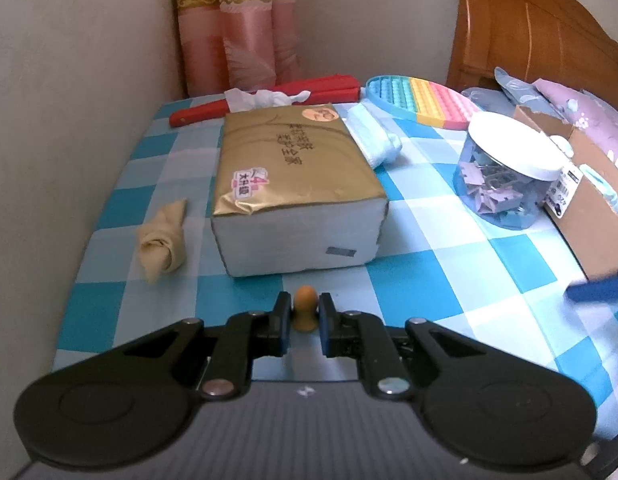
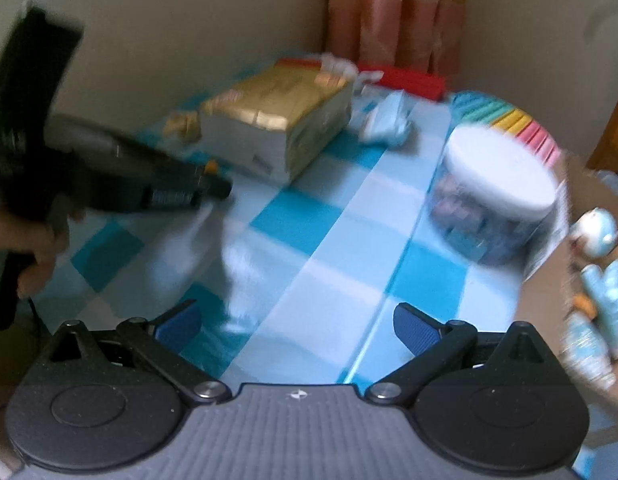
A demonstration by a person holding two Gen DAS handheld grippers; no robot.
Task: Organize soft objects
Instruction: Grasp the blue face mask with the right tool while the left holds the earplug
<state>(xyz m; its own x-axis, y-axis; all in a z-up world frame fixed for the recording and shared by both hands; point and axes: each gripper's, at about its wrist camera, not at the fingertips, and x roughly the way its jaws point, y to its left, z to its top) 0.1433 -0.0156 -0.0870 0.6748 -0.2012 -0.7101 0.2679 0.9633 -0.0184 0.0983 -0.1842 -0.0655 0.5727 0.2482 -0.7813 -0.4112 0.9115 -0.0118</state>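
Observation:
My left gripper (image 1: 305, 312) is shut on a small orange peg-shaped toy (image 1: 305, 305), low over the checked table near the front of a gold tissue pack (image 1: 293, 184). A knotted beige cloth (image 1: 163, 240) lies left of the pack. A light blue cloth (image 1: 375, 140) lies behind it on the right. My right gripper (image 2: 297, 326) is open and empty above the table. The left gripper with the orange toy (image 2: 210, 167) shows at the left of the blurred right wrist view. A cardboard box (image 2: 597, 312) at the right edge holds several light blue soft toys (image 2: 593, 232).
A clear tub of clips with a white lid (image 1: 509, 168) stands right of the tissue pack, next to the cardboard box (image 1: 589, 208). A rainbow pop-it mat (image 1: 421, 96) and a red folded fan (image 1: 269, 98) lie at the back. Walls close the left side.

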